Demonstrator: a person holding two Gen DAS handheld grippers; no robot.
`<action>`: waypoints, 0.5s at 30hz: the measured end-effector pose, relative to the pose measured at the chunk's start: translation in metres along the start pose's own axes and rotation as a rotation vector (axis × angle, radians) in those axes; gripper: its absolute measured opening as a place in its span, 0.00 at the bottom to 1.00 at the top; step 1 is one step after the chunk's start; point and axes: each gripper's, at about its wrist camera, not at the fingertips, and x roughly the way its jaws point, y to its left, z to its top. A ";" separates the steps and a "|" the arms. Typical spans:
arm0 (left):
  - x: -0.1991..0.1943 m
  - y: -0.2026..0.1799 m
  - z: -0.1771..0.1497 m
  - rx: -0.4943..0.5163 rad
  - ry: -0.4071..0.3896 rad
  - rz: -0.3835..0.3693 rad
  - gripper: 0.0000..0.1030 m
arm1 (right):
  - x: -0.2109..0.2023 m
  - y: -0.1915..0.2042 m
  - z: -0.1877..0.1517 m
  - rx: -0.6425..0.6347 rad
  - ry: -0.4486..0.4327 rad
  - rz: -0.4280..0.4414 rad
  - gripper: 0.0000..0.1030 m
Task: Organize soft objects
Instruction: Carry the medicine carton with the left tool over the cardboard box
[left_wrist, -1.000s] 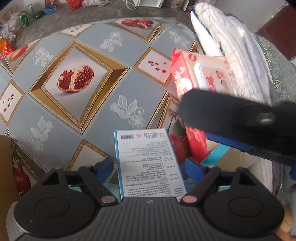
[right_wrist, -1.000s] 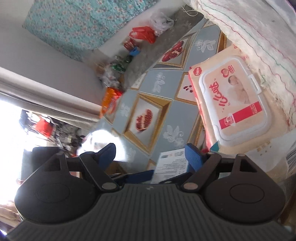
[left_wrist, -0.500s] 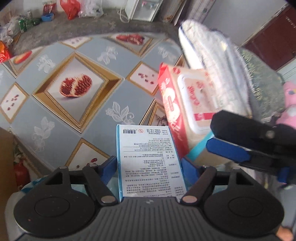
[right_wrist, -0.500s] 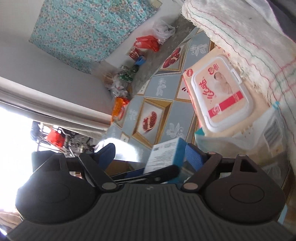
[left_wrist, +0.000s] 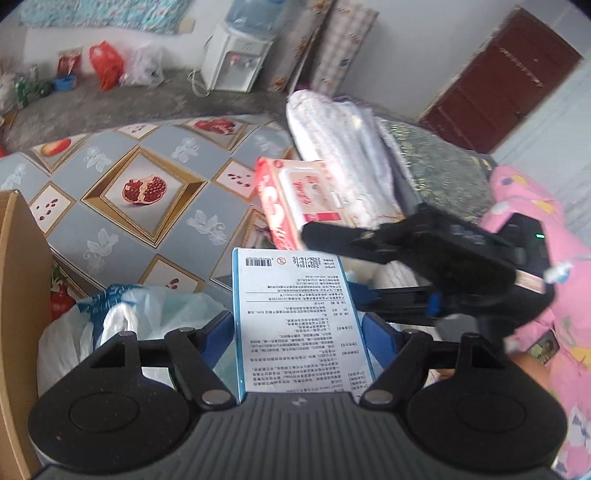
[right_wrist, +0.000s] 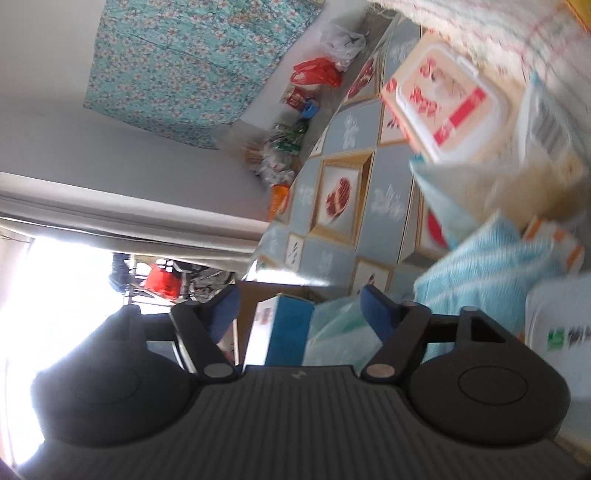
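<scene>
My left gripper is shut on a white and blue printed box, lifted above the pomegranate-pattern tablecloth. A red and cream wet-wipes pack leans against folded white bedding. My right gripper reaches in from the right, just beyond the box. In the right wrist view the right gripper is closing, with nothing pressed between its pads. The blue box and a pale plastic bag lie beyond them. The wipes pack is upper right, blurred.
A plastic bag of white and blue goods sits below my left gripper beside a cardboard carton wall. A light blue towel lies at the right. A pink sleeve fills the right edge. A water dispenser stands at the back.
My left gripper rose with the box and tilted up, bringing the carton and plastic bag into view. My right gripper pulled back from the wipes pack and its jaws narrowed.
</scene>
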 end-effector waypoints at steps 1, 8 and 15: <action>-0.004 -0.004 -0.005 0.012 -0.010 0.007 0.75 | -0.001 -0.001 -0.005 0.003 0.008 0.006 0.55; -0.045 -0.012 -0.032 0.051 -0.064 0.032 0.75 | -0.010 0.015 -0.036 -0.050 0.035 0.073 0.28; -0.108 0.004 -0.060 0.050 -0.157 0.069 0.75 | 0.001 0.073 -0.060 -0.169 0.092 0.146 0.26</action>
